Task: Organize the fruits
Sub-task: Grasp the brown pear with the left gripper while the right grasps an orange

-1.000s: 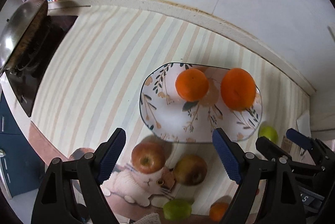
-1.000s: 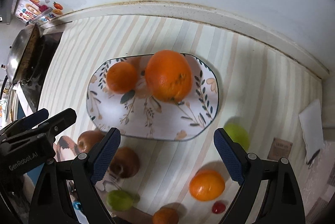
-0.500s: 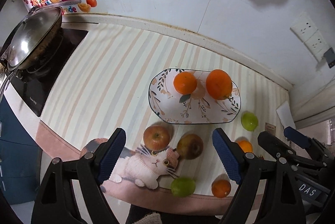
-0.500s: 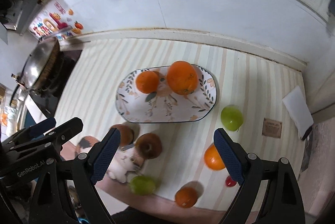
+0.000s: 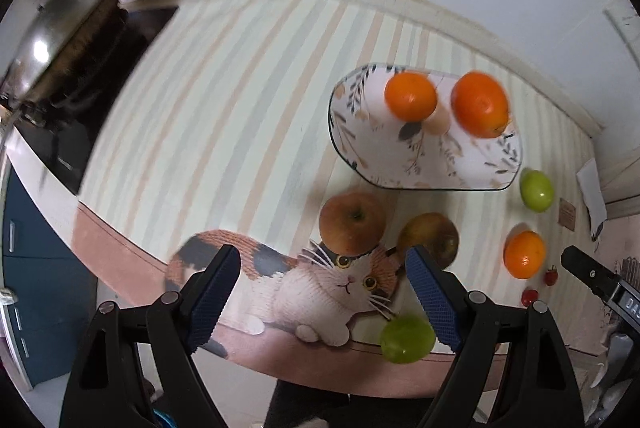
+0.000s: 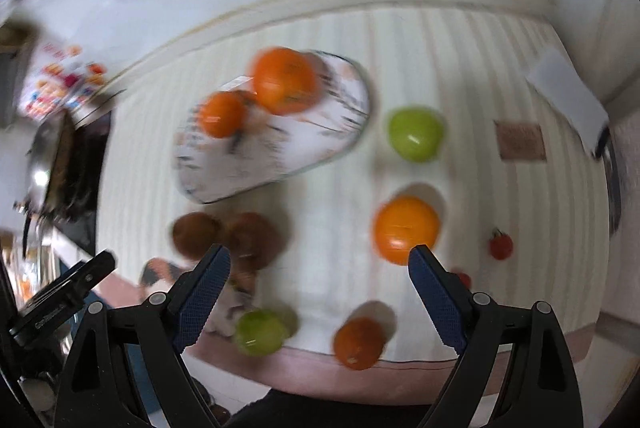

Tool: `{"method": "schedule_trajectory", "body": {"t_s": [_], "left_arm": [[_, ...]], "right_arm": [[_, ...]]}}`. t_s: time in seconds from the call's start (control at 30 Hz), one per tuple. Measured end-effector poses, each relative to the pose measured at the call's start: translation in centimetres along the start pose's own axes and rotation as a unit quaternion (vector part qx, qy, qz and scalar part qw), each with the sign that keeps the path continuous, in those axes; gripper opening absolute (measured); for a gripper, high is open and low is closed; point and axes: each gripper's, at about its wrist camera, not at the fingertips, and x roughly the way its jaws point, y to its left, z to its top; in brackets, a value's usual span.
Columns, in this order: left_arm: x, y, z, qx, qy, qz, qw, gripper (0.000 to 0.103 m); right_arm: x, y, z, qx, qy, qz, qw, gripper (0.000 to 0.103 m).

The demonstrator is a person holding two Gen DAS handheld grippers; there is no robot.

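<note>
Two oranges [image 5: 410,96] [image 5: 480,104] sit on the floral plate [image 5: 348,132], while two apples [image 5: 352,222] [image 5: 430,238], two green fruits [image 5: 536,190] [image 5: 406,338] and two more oranges [image 6: 406,228] [image 6: 358,342] lie loose on the striped mat [image 5: 224,116] w/ small red tomatoes [image 6: 500,246] nearby. Vs a sec ago both views have swung sideways and blurred, esp. the right one, so I'd judge the hands are lining up the next pick, prob. the loose orange by the right gripper [image 6: 320,288]. Left gripper [image 5: 324,292] and right both spread wide, nothing pinched; a wok [image 5: 64,32] sits well off at the mat's left end, and nothing blocks the fruit.
</note>
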Motion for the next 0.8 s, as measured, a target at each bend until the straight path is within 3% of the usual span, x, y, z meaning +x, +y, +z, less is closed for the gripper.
{"method": "schedule_trajectory", "body": {"t_s": [0.13,0.37,0.8], "left_arm": [[3.6,-0.2,1.0,-0.012,0.040,-0.011,0.9990,0.084],[8.3,-1.3,2.6,-0.009,0.098,-0.022,0.9949,0.084],[12.9,-3.4,3.4,0.021,0.139,-0.001,0.9900,0.084]], "right_arm": [[3.9,-3.1,1.0,0.034,0.041,-0.010,0.999,0.093],[8.1,-4.8,1.6,0.050,0.080,-0.015,0.995,0.092],[11.0,-4.8,2.4,0.042,0.111,-0.032,0.992,0.088]]}}
